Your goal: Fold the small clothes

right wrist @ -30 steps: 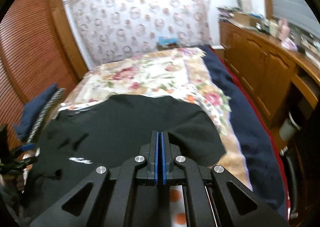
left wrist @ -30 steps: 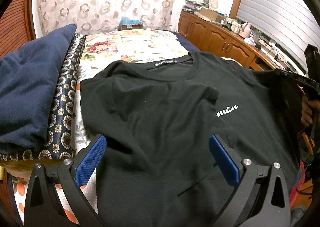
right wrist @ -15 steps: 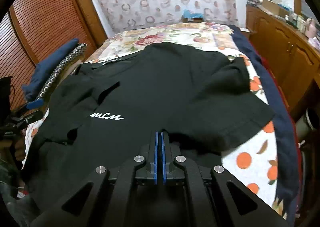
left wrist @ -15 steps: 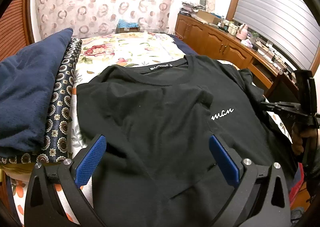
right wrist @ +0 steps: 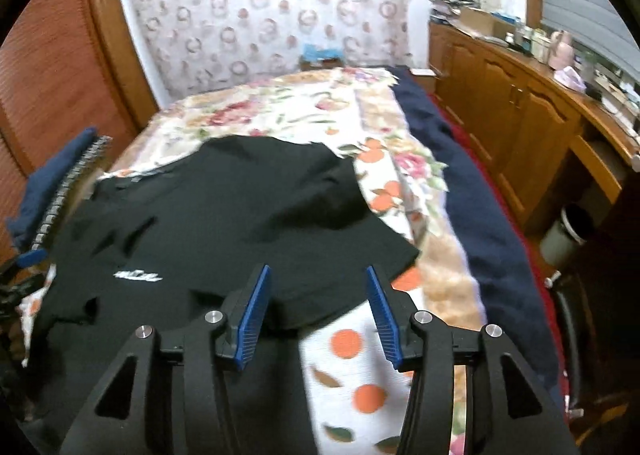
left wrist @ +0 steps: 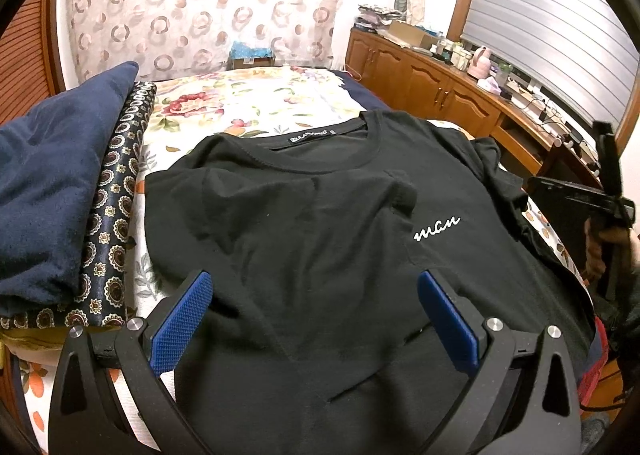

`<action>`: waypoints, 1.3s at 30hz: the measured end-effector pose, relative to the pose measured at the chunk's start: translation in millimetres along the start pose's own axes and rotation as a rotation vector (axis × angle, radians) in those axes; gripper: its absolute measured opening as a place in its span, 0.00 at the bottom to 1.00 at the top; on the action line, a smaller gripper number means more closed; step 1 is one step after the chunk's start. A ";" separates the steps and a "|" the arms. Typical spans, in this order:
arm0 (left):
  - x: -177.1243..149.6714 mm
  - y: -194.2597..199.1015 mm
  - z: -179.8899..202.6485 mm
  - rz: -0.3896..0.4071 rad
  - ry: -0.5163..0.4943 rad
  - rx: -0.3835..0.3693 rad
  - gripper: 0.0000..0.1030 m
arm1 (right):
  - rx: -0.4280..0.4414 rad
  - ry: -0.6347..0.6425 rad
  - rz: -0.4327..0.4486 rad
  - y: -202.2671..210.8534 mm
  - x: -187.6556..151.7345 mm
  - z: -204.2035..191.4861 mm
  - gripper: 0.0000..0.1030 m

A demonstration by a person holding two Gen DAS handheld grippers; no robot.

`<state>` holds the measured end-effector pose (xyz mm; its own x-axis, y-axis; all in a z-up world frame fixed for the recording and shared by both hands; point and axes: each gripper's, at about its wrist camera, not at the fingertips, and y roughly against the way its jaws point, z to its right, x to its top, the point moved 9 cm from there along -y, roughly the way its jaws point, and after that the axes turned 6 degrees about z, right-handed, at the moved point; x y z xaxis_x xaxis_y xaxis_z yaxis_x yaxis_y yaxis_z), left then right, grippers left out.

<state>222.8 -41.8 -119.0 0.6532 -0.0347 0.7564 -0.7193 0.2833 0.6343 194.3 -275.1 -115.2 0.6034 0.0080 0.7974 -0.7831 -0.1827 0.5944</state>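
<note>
While a black T-shirt (left wrist: 320,247) is spread on the flowered bed (right wrist: 304,111), left gripper (left wrist: 316,319) & right gripper (right wrist: 316,311) are held wide open above it, nothing gripped. Risk: only the top layer gets pinched, so the fold bunches.

**Warm indoor light, strong fisheye warp, one view smeared**

Both views are lit by warm, fairly even indoor light; the source itself is not visible. The upper wall in the left wrist view blows out to near white. The black T-shirt (left wrist: 320,239) swallows detail, its folds showing only as faint grey shading. Black vignette rings every corner, and straight cabinet (right wrist: 520,115) lines bow near the edges (typical fisheye). The left wrist view is sharp; the right wrist view is blurred throughout, with the shirt's white lettering unreadable there.
</note>
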 end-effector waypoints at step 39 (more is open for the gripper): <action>2.8 11.3 -17.5 0.015 0.019 0.054 1.00 | 0.354 0.262 0.088 -53.5 83.4 -159.1 0.37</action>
<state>220.7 -22.0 -112.5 0.6459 -0.0123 0.7633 -0.7408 0.2316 0.6306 262.5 -108.3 -63.9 0.4427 0.2180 0.8698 -0.7023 -0.5187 0.4875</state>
